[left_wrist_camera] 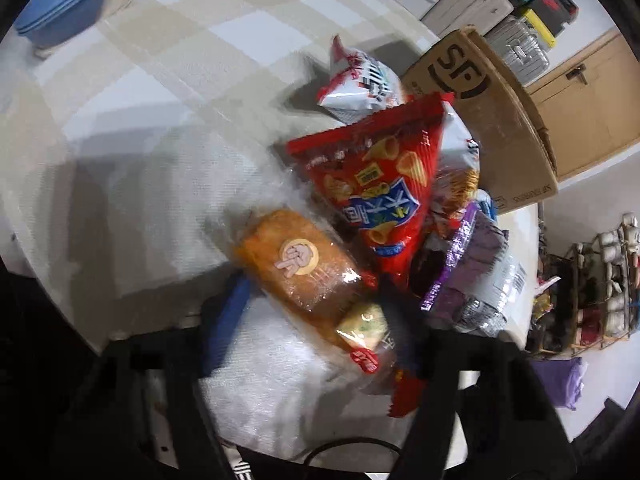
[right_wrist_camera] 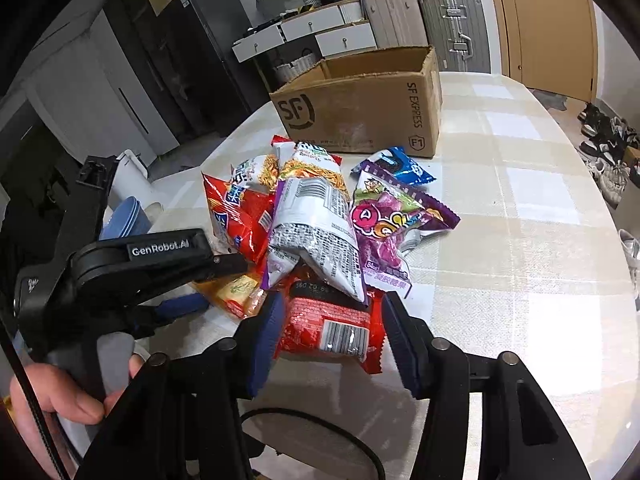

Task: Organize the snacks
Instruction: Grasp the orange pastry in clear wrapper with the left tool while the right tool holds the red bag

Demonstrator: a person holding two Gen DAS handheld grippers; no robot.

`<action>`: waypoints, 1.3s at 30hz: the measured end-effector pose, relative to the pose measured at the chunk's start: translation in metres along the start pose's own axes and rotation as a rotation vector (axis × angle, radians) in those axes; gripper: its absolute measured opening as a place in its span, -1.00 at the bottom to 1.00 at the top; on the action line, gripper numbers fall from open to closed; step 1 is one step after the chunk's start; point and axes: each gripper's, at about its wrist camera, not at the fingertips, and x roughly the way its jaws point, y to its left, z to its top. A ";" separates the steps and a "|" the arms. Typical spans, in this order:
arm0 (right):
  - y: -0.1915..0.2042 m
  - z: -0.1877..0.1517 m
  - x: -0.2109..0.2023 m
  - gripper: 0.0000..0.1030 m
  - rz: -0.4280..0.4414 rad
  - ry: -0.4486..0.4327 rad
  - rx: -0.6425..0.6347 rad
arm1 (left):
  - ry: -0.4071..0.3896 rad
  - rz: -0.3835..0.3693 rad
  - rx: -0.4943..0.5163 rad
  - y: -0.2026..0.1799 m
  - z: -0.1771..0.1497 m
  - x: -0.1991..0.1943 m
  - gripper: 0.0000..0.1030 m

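A pile of snack packets lies on the checked table in front of an open cardboard box [right_wrist_camera: 360, 108]. My right gripper [right_wrist_camera: 328, 340] is open, its blue-padded fingers on either side of a red packet [right_wrist_camera: 328, 328] at the near edge of the pile. My left gripper [left_wrist_camera: 312, 320] is open around a clear-wrapped orange bread packet [left_wrist_camera: 296, 272]; in the right wrist view it comes in from the left [right_wrist_camera: 208, 284]. A red corn-snack bag [left_wrist_camera: 380, 184], a purple candy bag [right_wrist_camera: 392, 220] and a grey-backed bag [right_wrist_camera: 316, 232] lie in the pile.
The cardboard box also shows in the left wrist view [left_wrist_camera: 492, 120] at the table's edge. Stacked blue bowls [left_wrist_camera: 64, 4] stand at the far corner of the table. Suitcases [right_wrist_camera: 456, 28] and drawers stand behind the table. Shoes [right_wrist_camera: 608, 152] lie on the floor at right.
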 end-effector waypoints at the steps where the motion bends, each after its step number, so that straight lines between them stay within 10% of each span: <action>1: -0.001 0.000 0.001 0.00 -0.001 0.006 0.001 | -0.007 -0.002 0.015 -0.001 0.000 0.000 0.05; 30: 0.042 -0.024 0.051 0.31 -0.191 0.114 -0.274 | 0.126 -0.147 0.384 0.036 0.054 0.000 -0.33; 39: 0.042 -0.026 0.049 -0.02 -0.180 0.082 -0.270 | 0.103 -0.168 0.420 0.040 0.053 0.004 -0.33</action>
